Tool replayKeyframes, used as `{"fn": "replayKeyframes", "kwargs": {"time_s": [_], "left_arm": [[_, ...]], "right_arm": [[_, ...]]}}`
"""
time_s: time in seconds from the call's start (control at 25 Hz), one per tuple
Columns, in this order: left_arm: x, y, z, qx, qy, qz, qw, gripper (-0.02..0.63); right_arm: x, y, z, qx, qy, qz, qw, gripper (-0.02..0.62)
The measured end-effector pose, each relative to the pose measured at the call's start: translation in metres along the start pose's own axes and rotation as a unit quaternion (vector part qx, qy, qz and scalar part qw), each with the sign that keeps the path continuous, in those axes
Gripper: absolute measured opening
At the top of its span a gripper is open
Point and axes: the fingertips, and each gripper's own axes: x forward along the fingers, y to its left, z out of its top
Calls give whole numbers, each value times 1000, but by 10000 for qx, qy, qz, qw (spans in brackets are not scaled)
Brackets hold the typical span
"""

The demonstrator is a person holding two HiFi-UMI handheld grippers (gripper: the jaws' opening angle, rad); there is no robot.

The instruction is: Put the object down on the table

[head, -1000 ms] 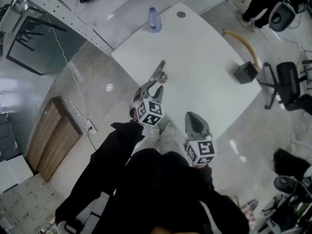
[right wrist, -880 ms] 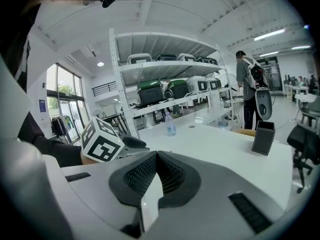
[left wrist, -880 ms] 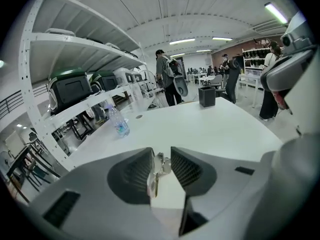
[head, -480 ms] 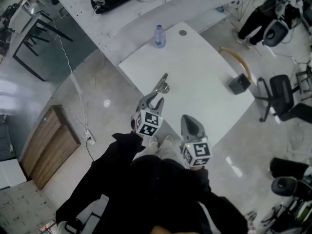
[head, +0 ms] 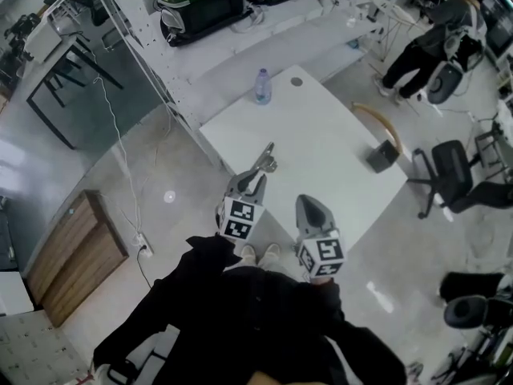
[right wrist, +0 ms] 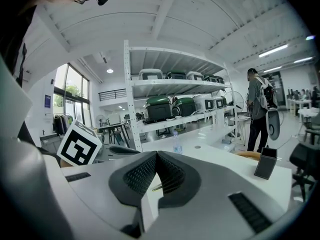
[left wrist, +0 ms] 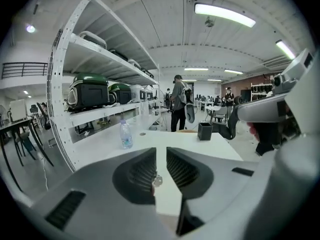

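Observation:
A slim silver metal tool (head: 265, 159) lies on the white table (head: 329, 135) near its near-left edge, free of both grippers. My left gripper (head: 254, 176) hovers just short of the tool's near end. Its jaws are closing and stand a narrow gap apart with nothing between the pads. In the left gripper view (left wrist: 161, 153) a bit of the tool (left wrist: 157, 180) shows through that gap. My right gripper (head: 309, 201) hangs over the table's near edge, to the right, shut and empty. In the right gripper view (right wrist: 156, 155) the tool (right wrist: 161, 186) shows below the jaws.
A water bottle (head: 261, 87) stands at the table's far edge and a black box (head: 382, 156) at its right edge, beside a curved wooden chair back (head: 377, 117). An office chair (head: 449, 171) and a person (head: 425, 34) are to the right; shelving (left wrist: 95, 96) stands behind.
The left gripper's jaws have narrowed from wide apart to a slim gap. The tool stays flat on the table. The head view has tilted up a little.

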Motion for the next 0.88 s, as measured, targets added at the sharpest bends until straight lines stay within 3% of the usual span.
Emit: {"fn": "replayKeyframes", "kwargs": {"time_s": [0.32,0.88], "left_arm": [[-31,-4,21,-399,-456,45,9982,3],[-67,-8,45,-632,-925,25,9937,3]], "right_arm": [[-1,8,14,58,-152,-92,9998,2],[0,15,37,91,-390,-35,9992,2]]}}
